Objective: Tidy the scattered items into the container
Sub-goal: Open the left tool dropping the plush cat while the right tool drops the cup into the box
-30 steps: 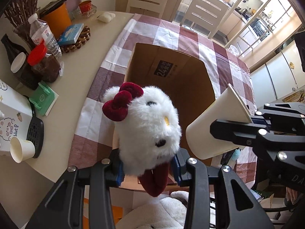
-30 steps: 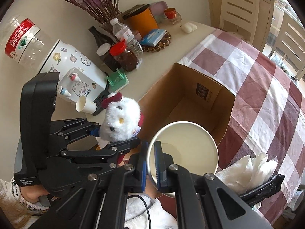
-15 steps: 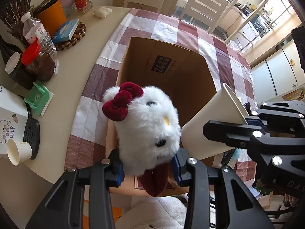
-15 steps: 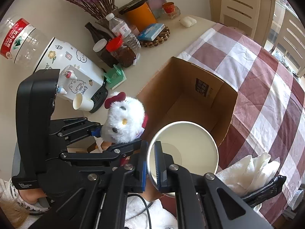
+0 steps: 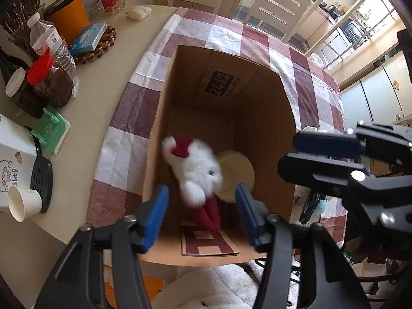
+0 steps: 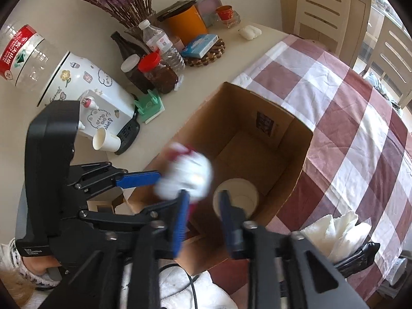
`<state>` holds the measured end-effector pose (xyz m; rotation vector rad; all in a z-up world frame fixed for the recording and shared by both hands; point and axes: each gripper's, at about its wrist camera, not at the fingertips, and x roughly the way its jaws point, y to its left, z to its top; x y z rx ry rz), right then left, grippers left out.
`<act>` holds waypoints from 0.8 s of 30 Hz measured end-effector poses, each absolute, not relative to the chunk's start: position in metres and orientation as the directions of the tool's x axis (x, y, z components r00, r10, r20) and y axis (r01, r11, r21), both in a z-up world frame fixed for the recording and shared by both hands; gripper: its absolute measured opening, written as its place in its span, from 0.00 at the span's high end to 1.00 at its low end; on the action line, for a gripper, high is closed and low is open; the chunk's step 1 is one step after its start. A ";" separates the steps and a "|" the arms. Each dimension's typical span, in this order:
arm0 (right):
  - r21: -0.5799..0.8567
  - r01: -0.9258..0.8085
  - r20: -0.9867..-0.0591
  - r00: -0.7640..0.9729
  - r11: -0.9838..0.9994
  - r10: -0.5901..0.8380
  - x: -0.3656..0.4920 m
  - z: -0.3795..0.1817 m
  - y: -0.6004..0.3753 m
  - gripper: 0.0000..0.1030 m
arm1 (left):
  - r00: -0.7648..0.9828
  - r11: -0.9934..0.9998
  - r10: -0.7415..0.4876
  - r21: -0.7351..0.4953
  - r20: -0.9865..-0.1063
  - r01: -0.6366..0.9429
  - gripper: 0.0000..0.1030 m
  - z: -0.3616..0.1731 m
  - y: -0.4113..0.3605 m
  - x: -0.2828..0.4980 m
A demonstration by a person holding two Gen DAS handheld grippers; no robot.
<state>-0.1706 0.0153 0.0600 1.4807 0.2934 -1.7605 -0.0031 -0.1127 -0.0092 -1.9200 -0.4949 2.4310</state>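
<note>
Now | plush toy (image 5: 198, 170) in box (image 5: 257, 82) | below opened left hand-held gripper (image 5: 202, 213)

box (image 5: 257, 108): matt brown cardboard
toy (image 5: 198, 167): fluffy white plush, red cloth bow
cup (image 5: 237, 172): smooth cream paper
tablecloth (image 5: 231, 36): woven checked cloth
gripper pads (image 5: 154, 213): ribbed blue

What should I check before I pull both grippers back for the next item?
1. Left gripper let go of plush cat: ok, jaws just opened, toy blurred, dropping free.
2. Right gripper let go of paper cup: ok, jaws just opened, cup in the cardboard box.
3. Both items settled: cannot tell, still blurred.
4. Box upright on the checked cloth: ok.
5. More to collect: not ok, small paper cup lies outside.
</note>
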 end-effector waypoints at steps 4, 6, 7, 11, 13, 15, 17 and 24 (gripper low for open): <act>0.298 0.692 -0.905 -0.015 -0.658 -0.426 -0.172 0.067 0.017 0.63 | -0.255 -0.952 0.186 -0.239 -0.949 0.192 0.37 -0.006 -0.114 -0.002; 0.293 0.691 -0.904 -0.024 -0.660 -0.427 -0.173 0.069 0.018 0.63 | -0.254 -0.953 0.182 -0.235 -0.950 0.194 0.36 -0.005 -0.115 -0.002; 0.291 0.691 -0.904 -0.026 -0.662 -0.426 -0.173 0.070 0.018 0.63 | -0.254 -0.953 0.182 -0.234 -0.950 0.194 0.35 -0.005 -0.115 -0.002; 0.291 0.683 -0.908 -0.024 -0.670 -0.418 -0.173 0.069 0.021 0.63 | -0.254 -0.954 0.178 -0.230 -0.951 0.194 0.28 -0.003 -0.115 -0.002; 0.292 0.677 -0.909 -0.022 -0.676 -0.415 -0.173 0.068 0.022 0.63 | -0.255 -0.955 0.171 -0.224 -0.952 0.192 0.28 0.000 -0.114 -0.002; 0.290 0.672 -0.912 -0.023 -0.681 -0.410 -0.172 0.067 0.024 0.63 | -0.252 -0.957 0.169 -0.219 -0.953 0.190 0.26 0.001 -0.114 -0.002; 0.283 0.668 -0.915 -0.027 -0.688 -0.402 -0.172 0.066 0.026 0.63 | -0.248 -0.959 0.163 -0.212 -0.955 0.186 0.21 0.003 -0.112 -0.002; 0.183 0.664 -0.935 -0.109 -0.725 -0.336 -0.167 0.073 0.034 0.46 | -0.223 -0.975 0.119 -0.156 -0.967 0.157 0.12 0.008 -0.104 -0.002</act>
